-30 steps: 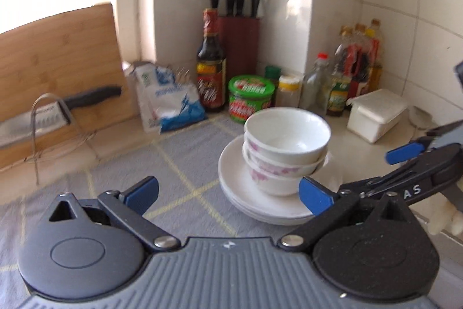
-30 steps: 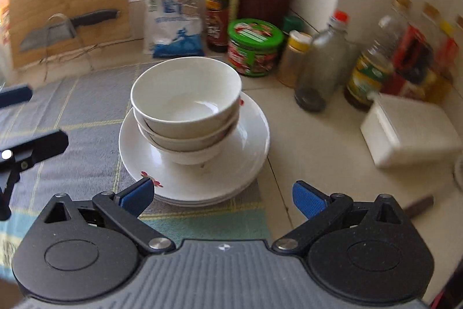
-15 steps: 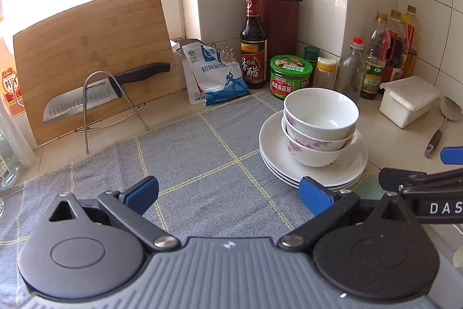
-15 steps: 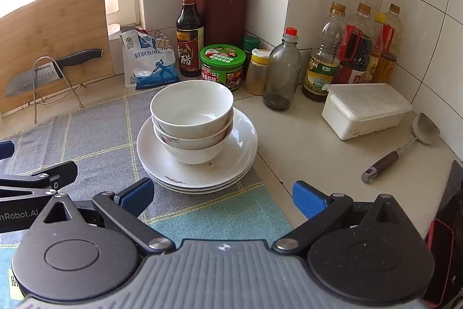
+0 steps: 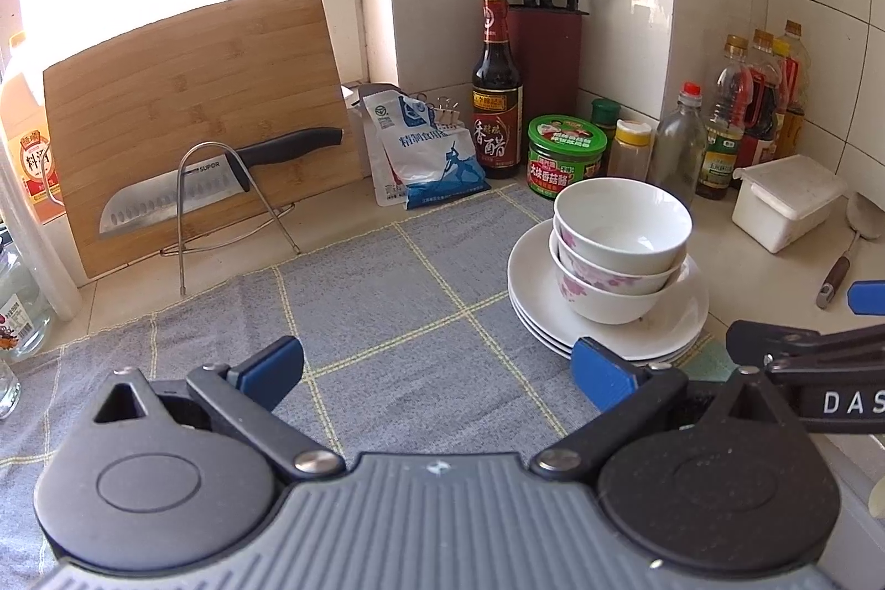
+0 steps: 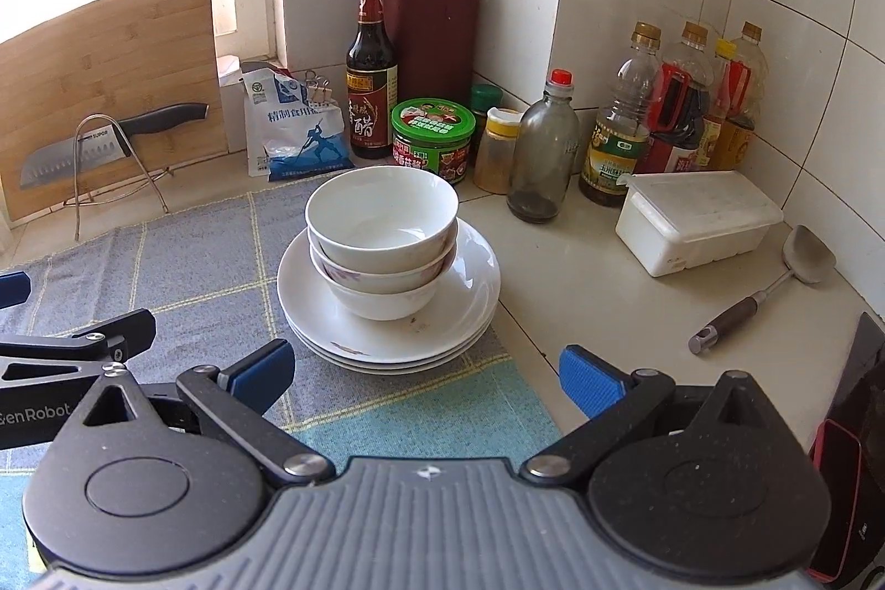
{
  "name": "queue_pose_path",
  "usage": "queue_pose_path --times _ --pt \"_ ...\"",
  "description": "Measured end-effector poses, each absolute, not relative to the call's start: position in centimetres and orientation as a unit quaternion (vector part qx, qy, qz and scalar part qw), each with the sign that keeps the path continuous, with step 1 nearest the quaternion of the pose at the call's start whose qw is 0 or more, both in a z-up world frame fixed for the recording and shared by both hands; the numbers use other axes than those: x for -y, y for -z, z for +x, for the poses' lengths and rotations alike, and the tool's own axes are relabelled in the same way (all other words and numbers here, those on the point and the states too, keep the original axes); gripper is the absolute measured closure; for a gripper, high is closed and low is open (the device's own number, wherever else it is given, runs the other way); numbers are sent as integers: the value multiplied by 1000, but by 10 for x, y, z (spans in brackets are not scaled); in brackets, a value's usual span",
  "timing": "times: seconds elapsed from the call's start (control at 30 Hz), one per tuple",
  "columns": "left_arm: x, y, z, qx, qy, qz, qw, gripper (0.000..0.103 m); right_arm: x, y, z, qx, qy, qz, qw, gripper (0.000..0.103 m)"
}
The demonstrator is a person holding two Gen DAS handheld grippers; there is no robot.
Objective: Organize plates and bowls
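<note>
Pale tiled countertop [image 6: 575, 280], partly covered by grey-blue checked cloth [image 5: 387, 313]. On cloth: stack of white plates [image 6: 470, 308]. On bare counter: white lidded plastic box [image 6: 697, 219], metal spatula with dark handle [image 6: 758, 297], green-lidded jar [image 6: 432, 139], dark vinegar bottle [image 6: 369, 87].

Left gripper [image 5: 437, 371] and right gripper [image 6: 423, 371] pulled back from bowl stack [image 6: 381, 239], now farther off.

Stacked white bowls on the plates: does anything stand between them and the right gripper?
Nothing visible does. The right gripper, open, faces the stacked white bowls; only checked blue-grey cloth and plate rim lie between.
</note>
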State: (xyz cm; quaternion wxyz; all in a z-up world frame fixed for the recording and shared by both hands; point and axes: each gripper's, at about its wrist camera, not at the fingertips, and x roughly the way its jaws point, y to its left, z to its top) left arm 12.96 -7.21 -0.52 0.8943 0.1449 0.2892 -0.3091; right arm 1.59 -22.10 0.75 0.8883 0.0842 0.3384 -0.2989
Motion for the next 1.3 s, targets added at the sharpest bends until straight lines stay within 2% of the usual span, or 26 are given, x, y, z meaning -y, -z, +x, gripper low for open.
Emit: queue_pose_path --times 1.3 --pt "70 -3 128 -287 306 134 898 1 222 -16 12 -324 298 83 894 0"
